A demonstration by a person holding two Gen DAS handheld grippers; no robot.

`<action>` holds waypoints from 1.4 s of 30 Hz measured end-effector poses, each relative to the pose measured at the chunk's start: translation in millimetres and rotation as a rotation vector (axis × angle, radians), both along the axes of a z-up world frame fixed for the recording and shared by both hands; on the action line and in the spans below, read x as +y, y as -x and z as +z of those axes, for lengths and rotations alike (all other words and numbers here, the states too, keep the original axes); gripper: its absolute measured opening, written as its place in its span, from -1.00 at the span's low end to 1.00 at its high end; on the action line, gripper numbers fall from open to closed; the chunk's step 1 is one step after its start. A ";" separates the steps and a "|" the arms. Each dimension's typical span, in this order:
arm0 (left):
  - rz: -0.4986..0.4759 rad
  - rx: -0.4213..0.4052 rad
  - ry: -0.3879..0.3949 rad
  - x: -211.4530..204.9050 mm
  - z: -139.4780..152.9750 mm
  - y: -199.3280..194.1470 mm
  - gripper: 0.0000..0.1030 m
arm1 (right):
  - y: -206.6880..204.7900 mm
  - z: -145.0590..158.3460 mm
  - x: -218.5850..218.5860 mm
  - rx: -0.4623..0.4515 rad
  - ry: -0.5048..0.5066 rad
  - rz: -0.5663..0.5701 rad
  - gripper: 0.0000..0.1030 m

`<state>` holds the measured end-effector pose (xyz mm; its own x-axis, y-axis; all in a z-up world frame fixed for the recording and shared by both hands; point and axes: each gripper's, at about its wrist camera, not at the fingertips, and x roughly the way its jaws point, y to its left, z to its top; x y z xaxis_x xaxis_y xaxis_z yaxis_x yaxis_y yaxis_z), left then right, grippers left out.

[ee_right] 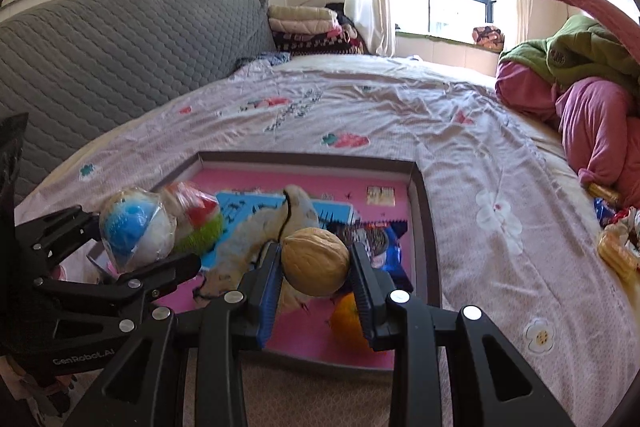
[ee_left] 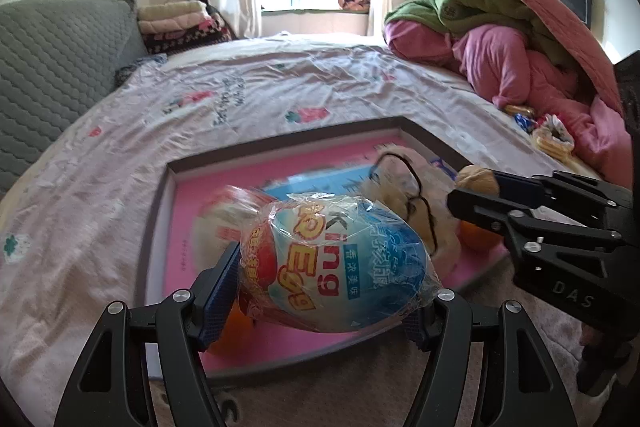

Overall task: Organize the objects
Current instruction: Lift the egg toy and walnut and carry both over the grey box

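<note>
My left gripper (ee_left: 324, 291) is shut on a plastic-wrapped toy egg (ee_left: 340, 263), blue and white with orange lettering, held over the near part of a shallow pink-lined box (ee_left: 188, 227) on the bed. The same egg (ee_right: 134, 233) shows at the left in the right wrist view. My right gripper (ee_right: 316, 267) is shut on a tan walnut (ee_right: 315, 261), also above the box (ee_right: 420, 211); that walnut (ee_left: 478, 179) appears at the right in the left wrist view. Inside the box lie a cream plush toy (ee_left: 416, 195), an orange (ee_right: 349, 323), a red-green-white ball (ee_right: 196, 223) and a blue snack packet (ee_right: 384, 243).
The box rests on a pale floral bedsheet (ee_left: 248, 95). A grey quilted headboard (ee_right: 120, 59) runs along the left. Pink and green bedding (ee_left: 500, 55) is heaped at the right, with loose wrapped snacks (ee_right: 616, 251) beside it. Folded blankets (ee_left: 176, 23) sit by the window.
</note>
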<state>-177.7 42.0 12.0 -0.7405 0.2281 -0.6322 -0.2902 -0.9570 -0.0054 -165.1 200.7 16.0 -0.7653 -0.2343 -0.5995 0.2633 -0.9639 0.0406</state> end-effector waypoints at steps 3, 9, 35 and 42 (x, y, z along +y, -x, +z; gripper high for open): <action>-0.016 -0.003 0.013 6.3 -4.1 -2.8 0.37 | -1.5 -5.0 0.9 -0.017 -0.010 -0.005 -0.34; -0.027 -0.018 0.025 10.7 -10.6 -3.6 0.37 | 0.4 -13.1 -1.6 -0.045 -0.030 0.013 -0.34; -0.044 -0.130 0.019 0.1 -21.2 19.3 0.39 | 9.6 -26.6 -24.8 -0.083 -0.139 0.118 -0.34; -0.050 -0.111 0.022 1.2 -23.1 21.5 0.40 | 8.7 -25.7 -23.8 -0.084 -0.146 0.115 -0.35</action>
<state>-199.1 43.3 -11.1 -0.6534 0.2481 -0.7152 -0.3364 -0.9415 -0.0193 -173.8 176.9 -9.7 -0.6839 -0.2236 -0.6944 0.3740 -0.9247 -0.0706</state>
